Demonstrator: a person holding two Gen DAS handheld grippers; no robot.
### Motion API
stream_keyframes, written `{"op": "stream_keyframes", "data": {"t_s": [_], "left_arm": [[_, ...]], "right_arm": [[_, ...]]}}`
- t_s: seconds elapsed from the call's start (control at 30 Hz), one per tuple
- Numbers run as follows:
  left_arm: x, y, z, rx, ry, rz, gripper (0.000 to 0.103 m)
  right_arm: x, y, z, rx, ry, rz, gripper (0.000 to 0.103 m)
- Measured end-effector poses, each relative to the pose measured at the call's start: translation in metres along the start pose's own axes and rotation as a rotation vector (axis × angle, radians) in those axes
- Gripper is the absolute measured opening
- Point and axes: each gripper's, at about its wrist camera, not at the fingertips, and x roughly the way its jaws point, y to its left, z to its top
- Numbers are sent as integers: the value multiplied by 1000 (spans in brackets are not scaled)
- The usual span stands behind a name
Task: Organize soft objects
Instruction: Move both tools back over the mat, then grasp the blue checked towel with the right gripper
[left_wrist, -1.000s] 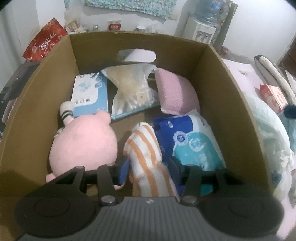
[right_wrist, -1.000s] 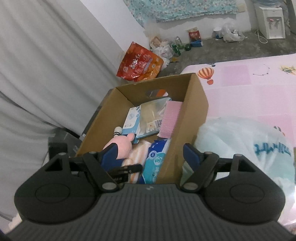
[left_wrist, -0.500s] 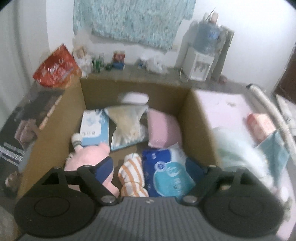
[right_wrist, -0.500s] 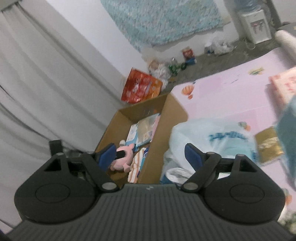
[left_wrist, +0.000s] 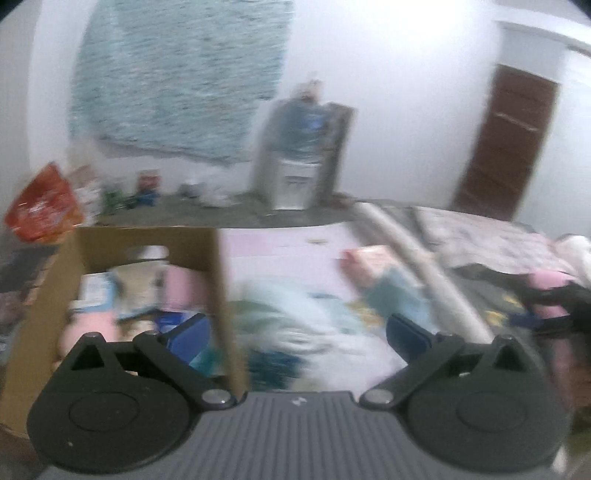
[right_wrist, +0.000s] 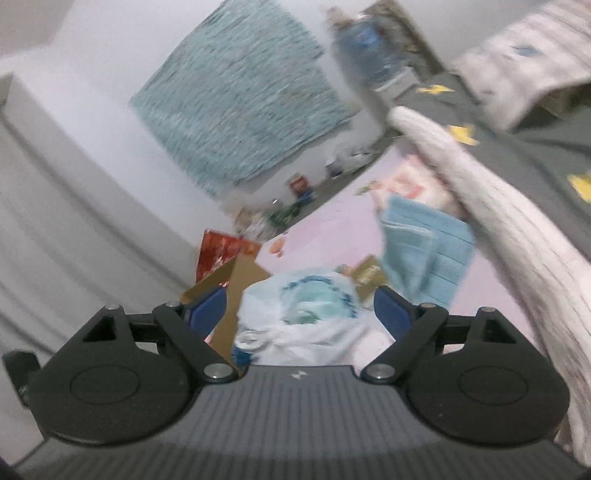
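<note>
Both frames blurred. Left gripper (left_wrist: 297, 332) jaws opening, wide apart, nothing btwn pads. Right gripper (right_wrist: 300, 309) jaws also opening, empty. Cardboard box (left_wrist: 218, 280) at left, w/ soft items already inside. Next candidates on pink mat (left_wrist: 280, 247), right of box: plastic bag of soft goods (right_wrist: 303, 299) nearest, straight ahead of right gripper, just beside box wall; folded blue towel (right_wrist: 424, 247) farther off and to the right, long axis running roughly near-to-far. Likely pick: bag, w/ right hand closer. Exact gap hard to tell.
</note>
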Motion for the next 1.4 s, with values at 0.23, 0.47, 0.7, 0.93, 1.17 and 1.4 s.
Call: {"op": "stream_keyframes", "data": {"t_s": [0.23, 0.47, 0.7, 0.93, 1.17, 1.4], "left_arm": [[36, -74, -19, 124, 31, -85, 103], [110, -107, 0, 136, 111, -86, 102], [170, -120, 20, 132, 156, -30, 99], [177, -105, 13, 67, 180, -49, 99], [159, -89, 10, 14, 172, -53, 99], [132, -80, 6, -32, 133, -55, 99]], "right_arm": [[5, -35, -25, 55, 17, -17, 87], [39, -44, -18, -19, -2, -47, 87], [121, -56, 39, -217, 68, -140, 88], [228, -61, 67, -377, 240, -242, 89], [296, -57, 32, -602, 420, -357, 94], [294, -52, 21, -728, 399, -468, 49]]}}
